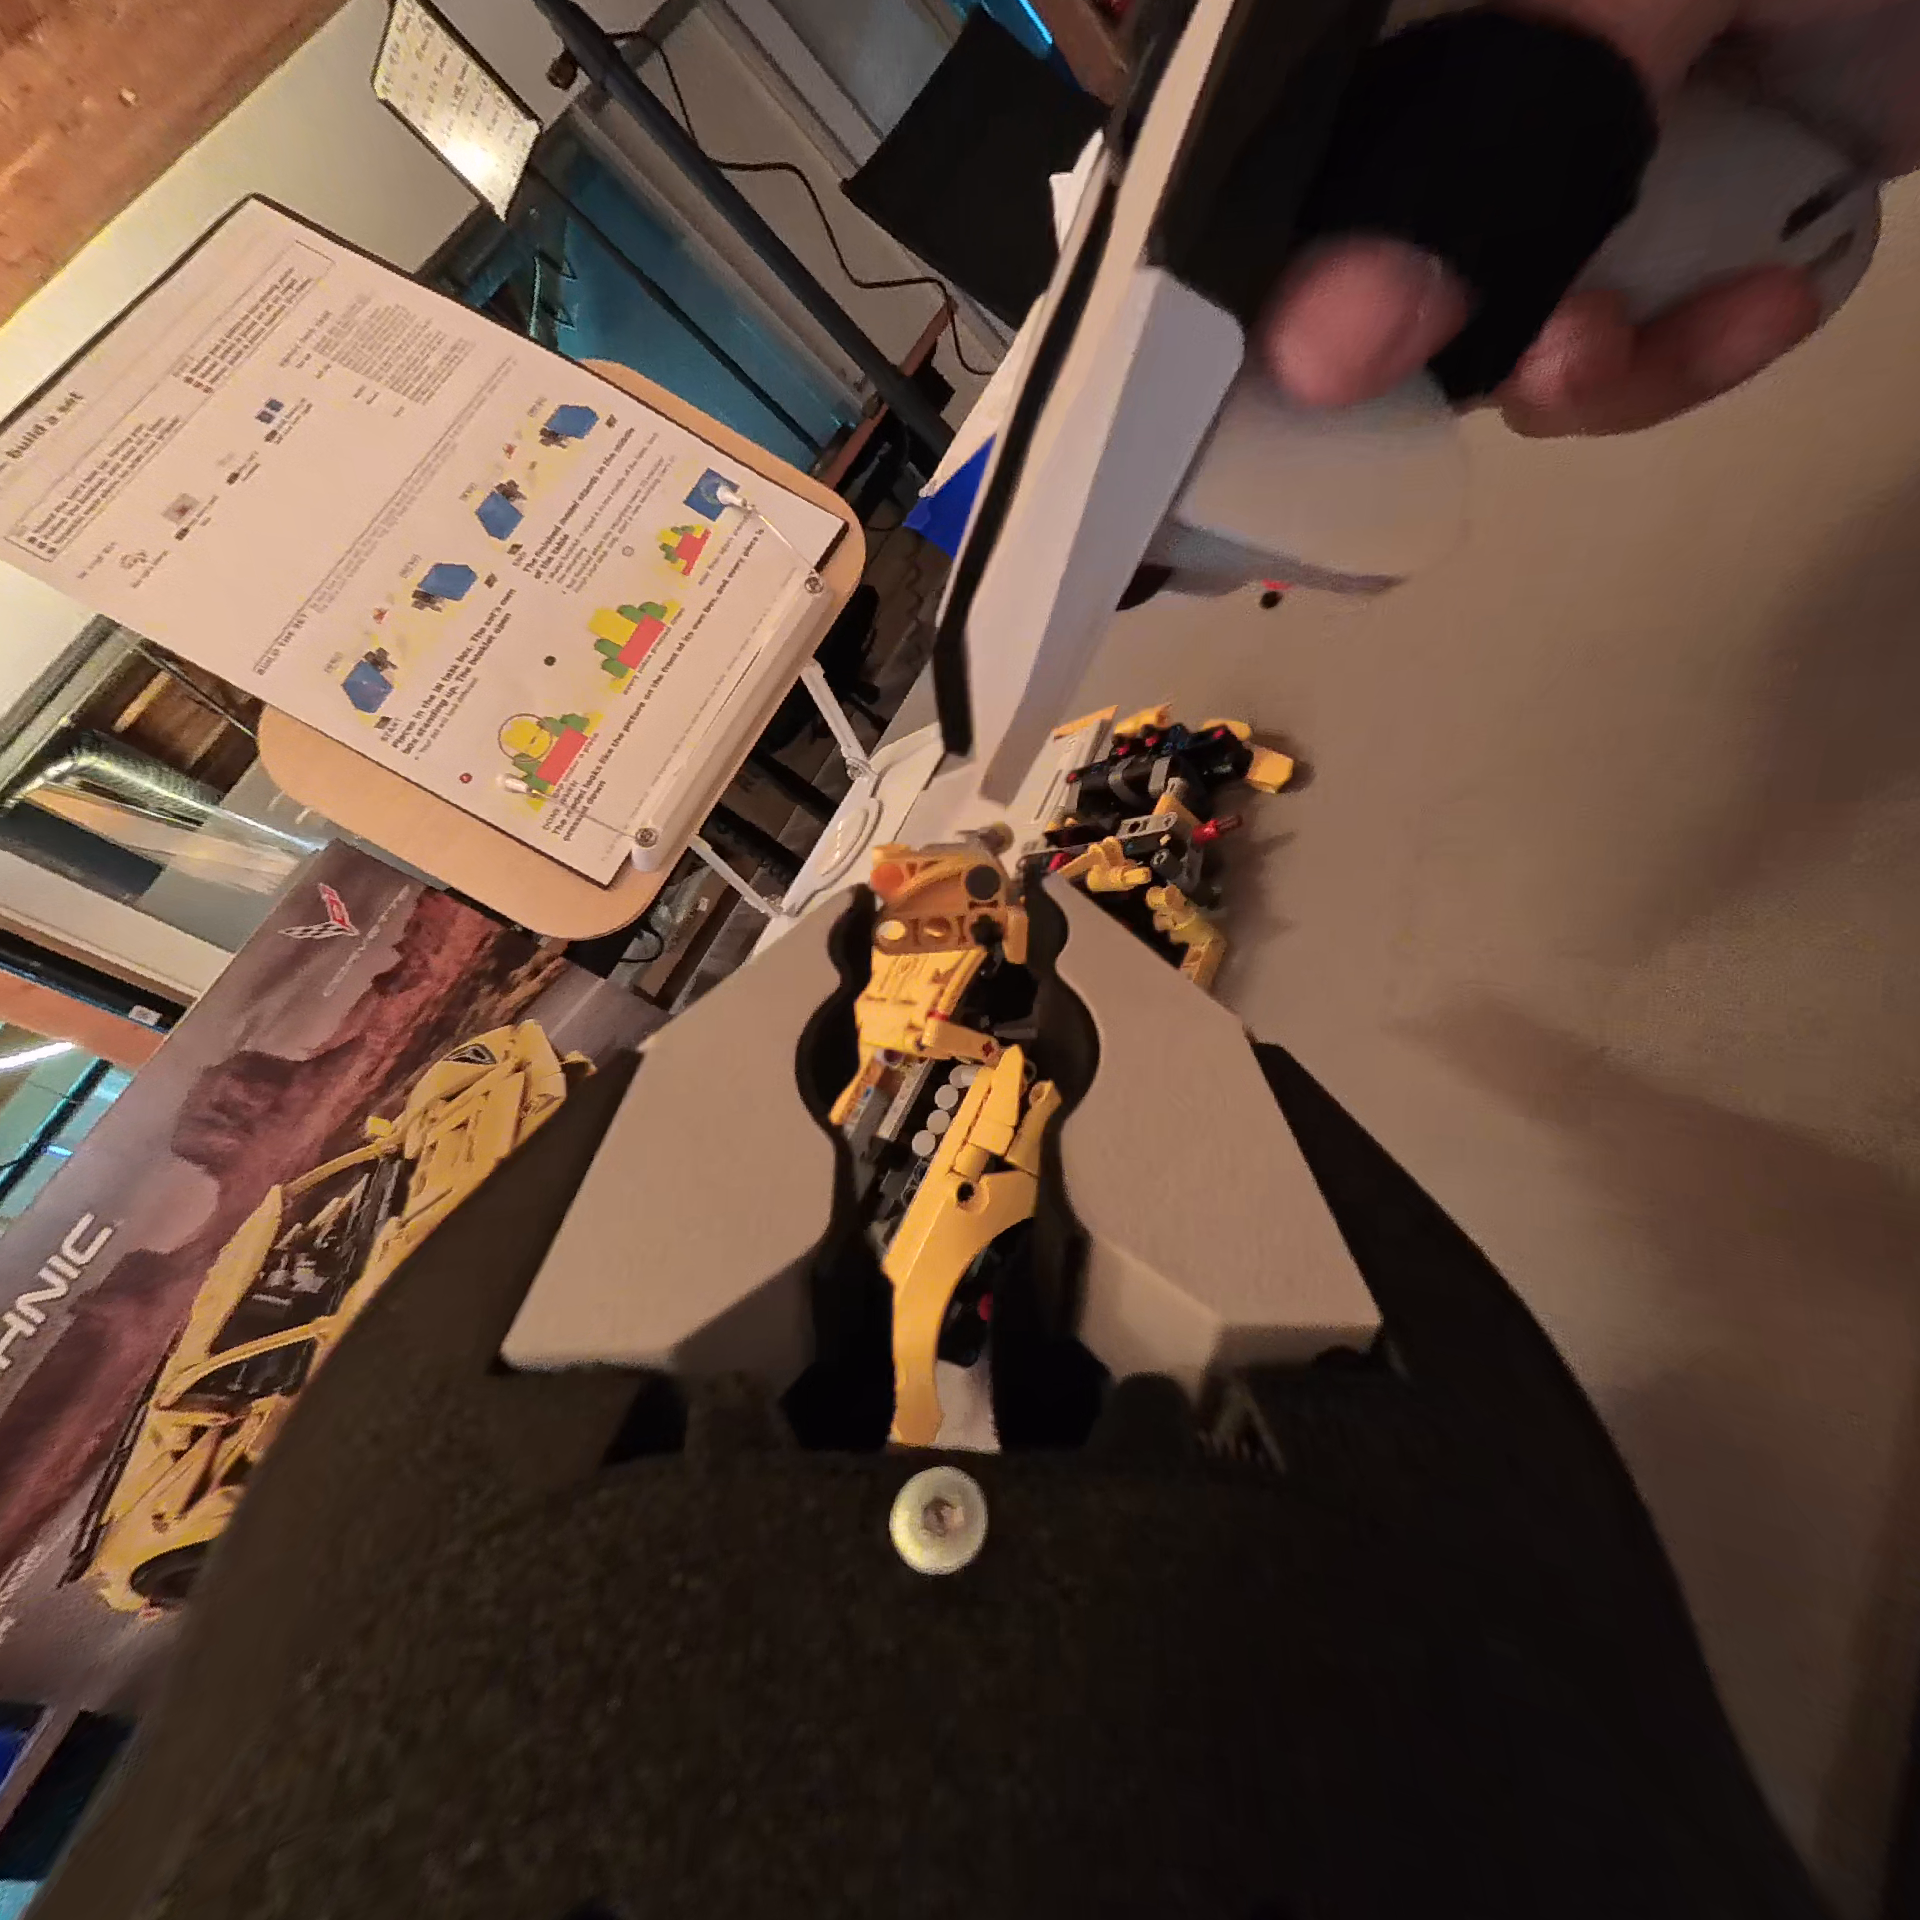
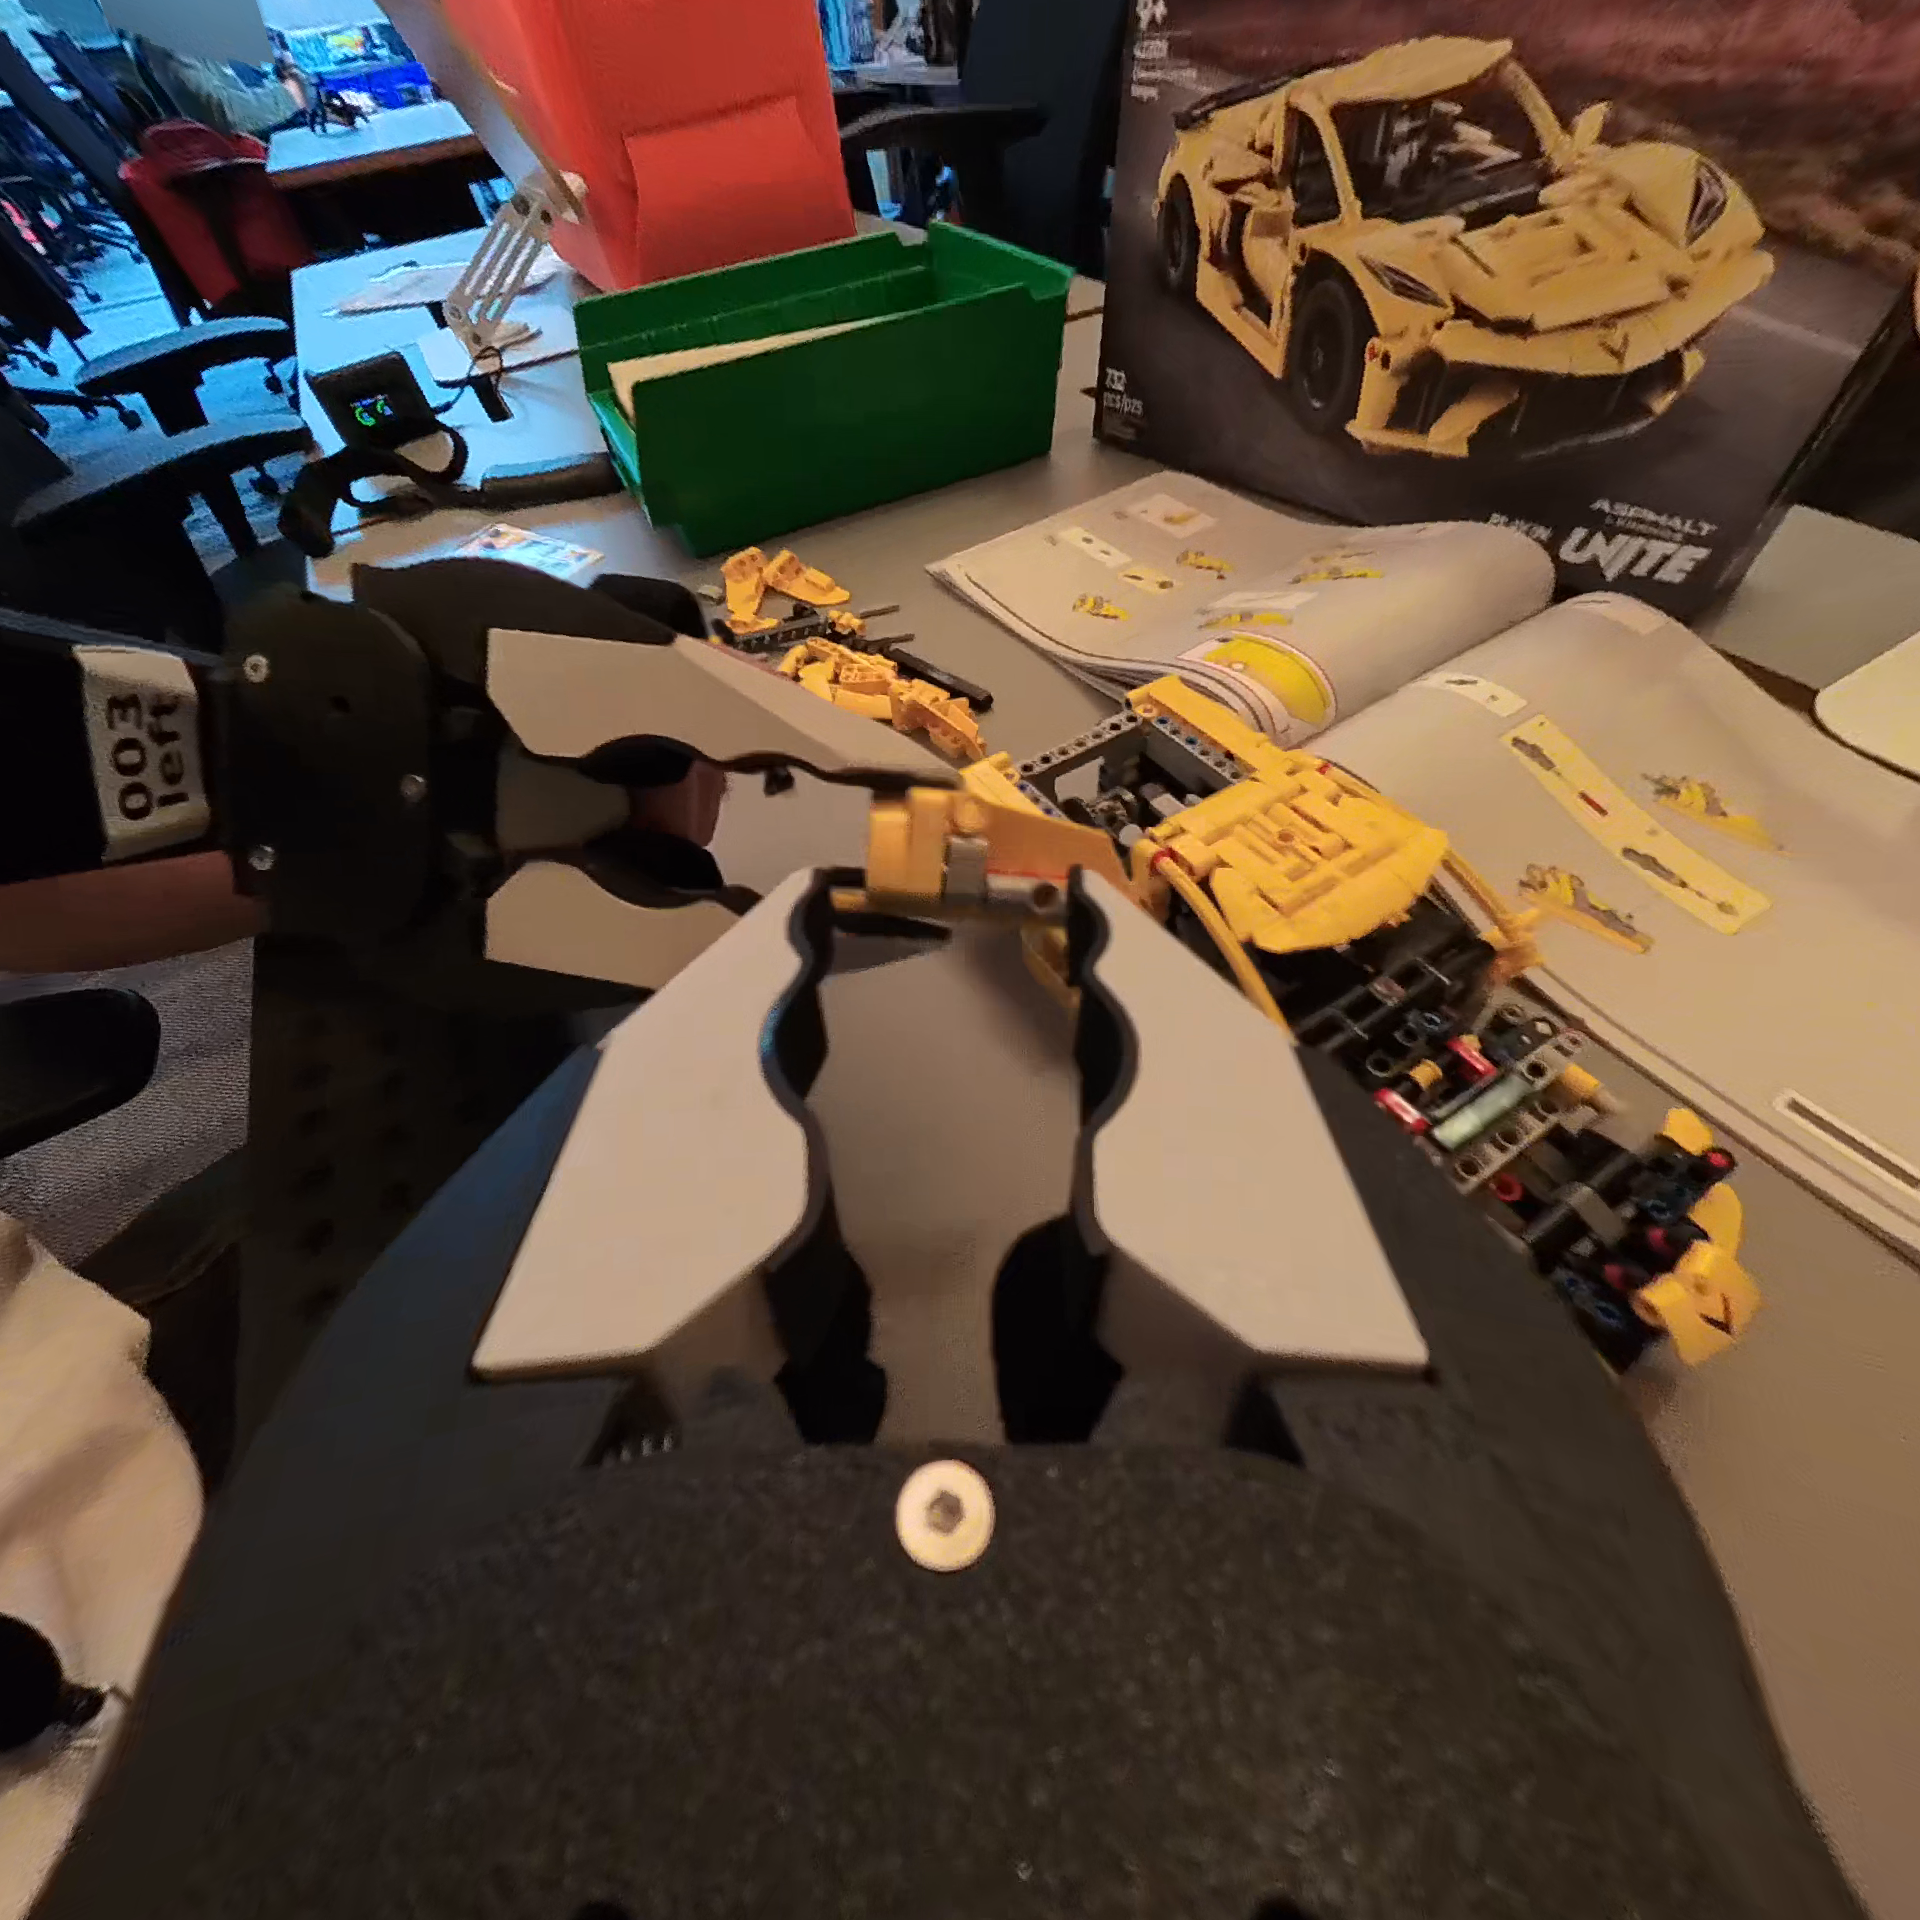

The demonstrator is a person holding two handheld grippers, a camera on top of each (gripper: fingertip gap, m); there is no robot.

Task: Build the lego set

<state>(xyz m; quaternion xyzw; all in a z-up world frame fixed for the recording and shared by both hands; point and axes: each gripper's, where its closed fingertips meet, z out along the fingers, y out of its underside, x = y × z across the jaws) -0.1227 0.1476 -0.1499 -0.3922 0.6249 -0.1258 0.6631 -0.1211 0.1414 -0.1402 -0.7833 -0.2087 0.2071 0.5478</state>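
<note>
The partly built yellow and black lego car [image 2: 1299,852] lies lengthwise across the grey table [image 2: 1039,488]. My left gripper [image 1: 945,914] is shut on one end of it; yellow panels [image 1: 935,1091] fill the gap between its fingers. In the right wrist view the left gripper [image 2: 862,821] comes in from the left. My right gripper [image 2: 945,894] has its tips closed on a yellow and grey part [image 2: 977,873] at the same end of the car. In the left wrist view the right gripper [image 1: 987,748] reaches down from the top, held by a hand [image 1: 1455,208].
An open instruction booklet [image 2: 1662,831] lies beside the car. Loose yellow pieces [image 2: 862,675] lie behind the left gripper. A green bin [image 2: 831,416], an orange bag [image 2: 675,135] and the set's box [image 2: 1455,260] stand at the back. A printed sheet on a stand [image 1: 416,540] is nearby. Only a small space, under 4 cm, lies between the two pairs of fingers.
</note>
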